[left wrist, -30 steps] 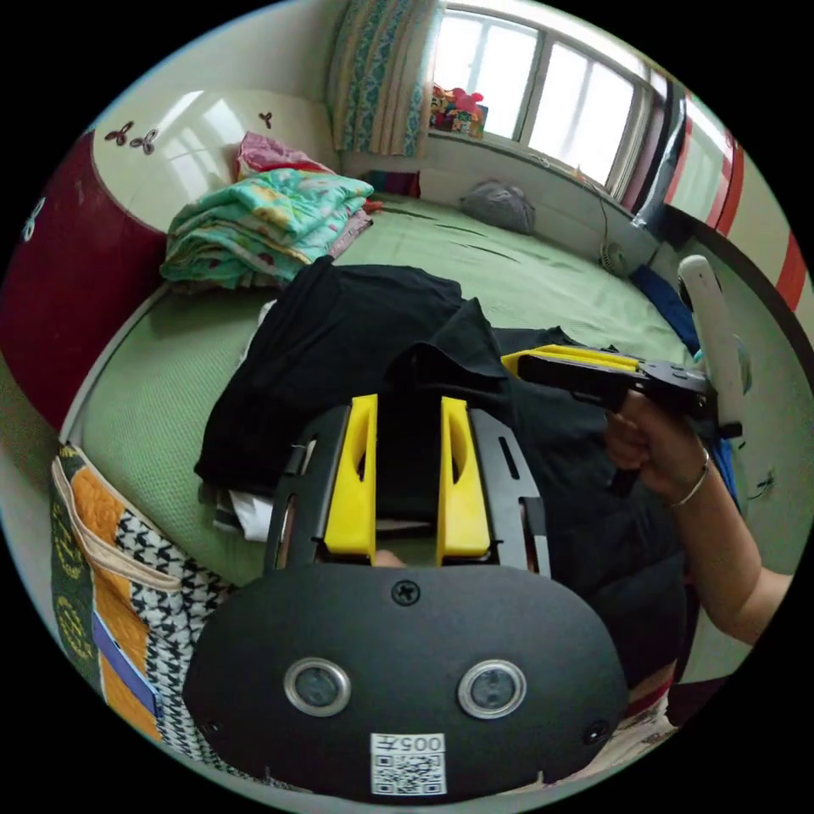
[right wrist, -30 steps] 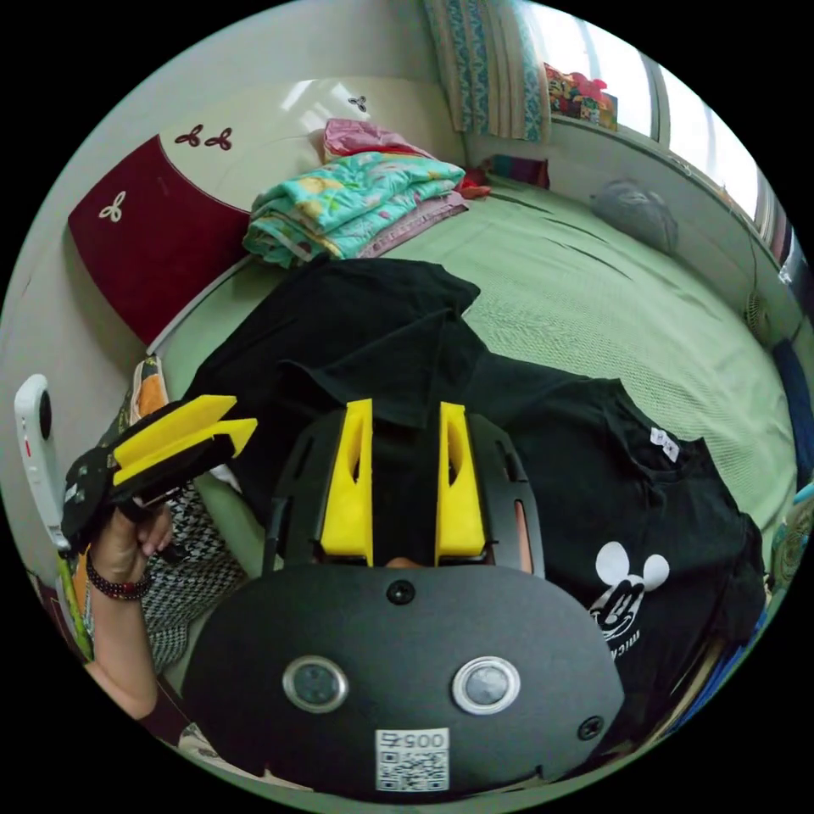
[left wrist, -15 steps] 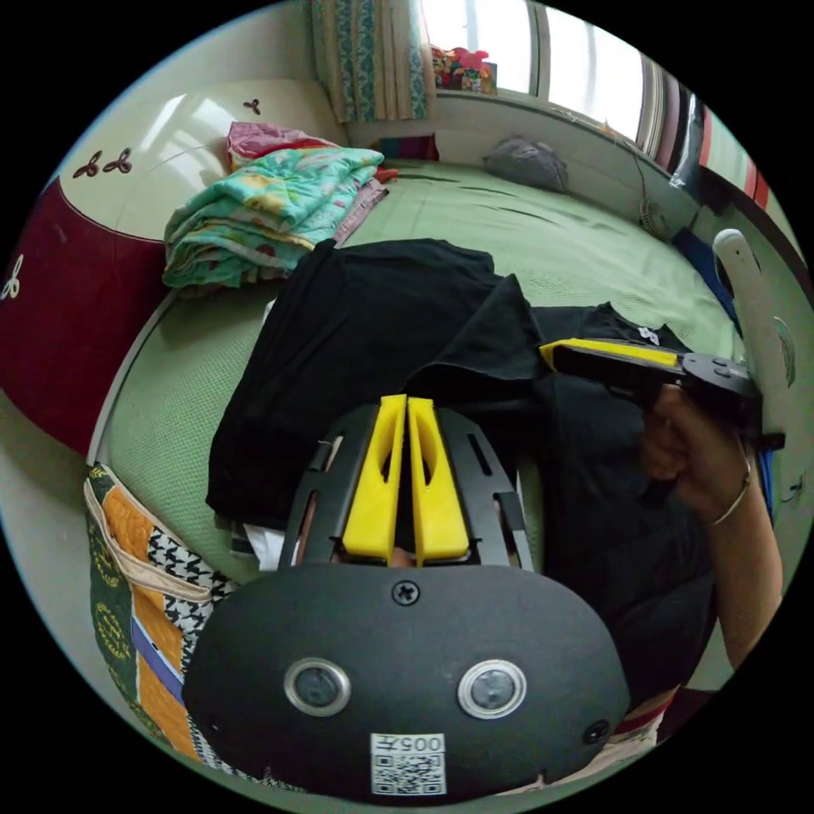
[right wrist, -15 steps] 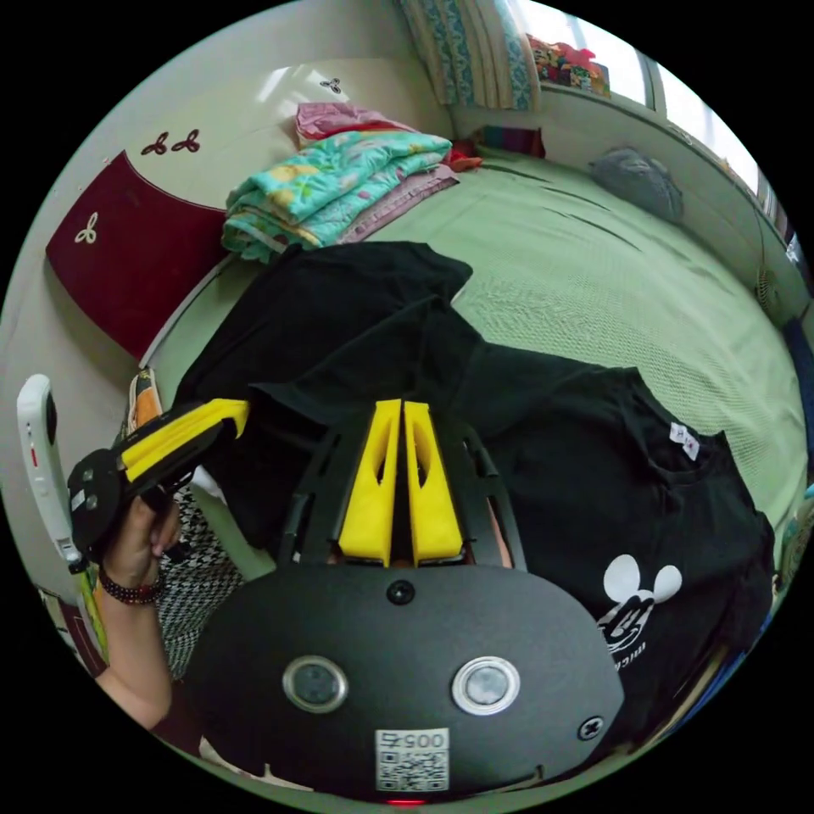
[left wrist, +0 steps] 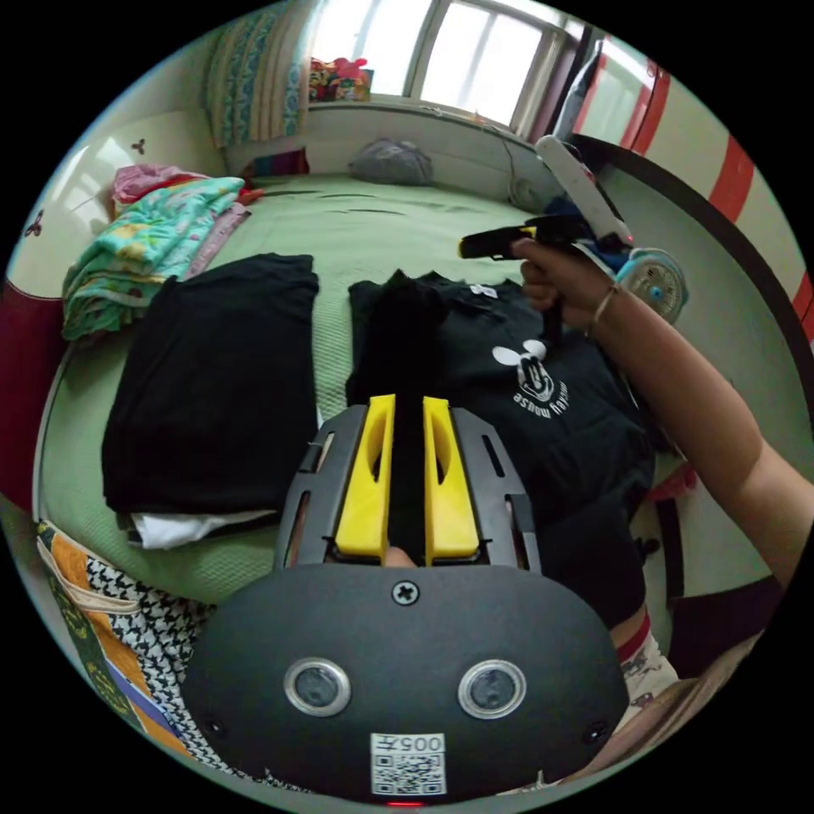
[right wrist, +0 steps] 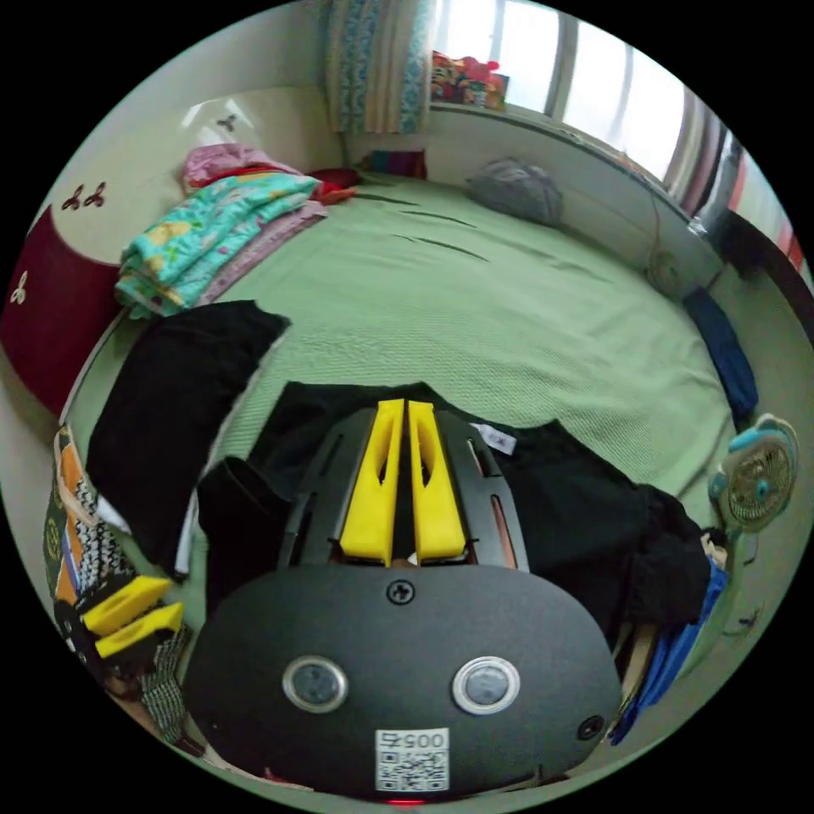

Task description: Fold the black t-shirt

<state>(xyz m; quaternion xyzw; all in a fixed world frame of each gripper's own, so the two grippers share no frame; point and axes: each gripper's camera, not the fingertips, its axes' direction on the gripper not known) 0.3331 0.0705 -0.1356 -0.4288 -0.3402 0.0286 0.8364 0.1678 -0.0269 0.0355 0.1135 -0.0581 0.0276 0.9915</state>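
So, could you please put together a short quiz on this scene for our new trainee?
1. True or false: a strip of green bed cover separates the folded black garment from the black t-shirt.
2. What lies between the jaws of the left gripper? A) black t-shirt cloth B) a floral blanket C) nothing
3. Fill in: the print on the t-shirt's chest is ___.
Key: 1 true; 2 A; 3 white.
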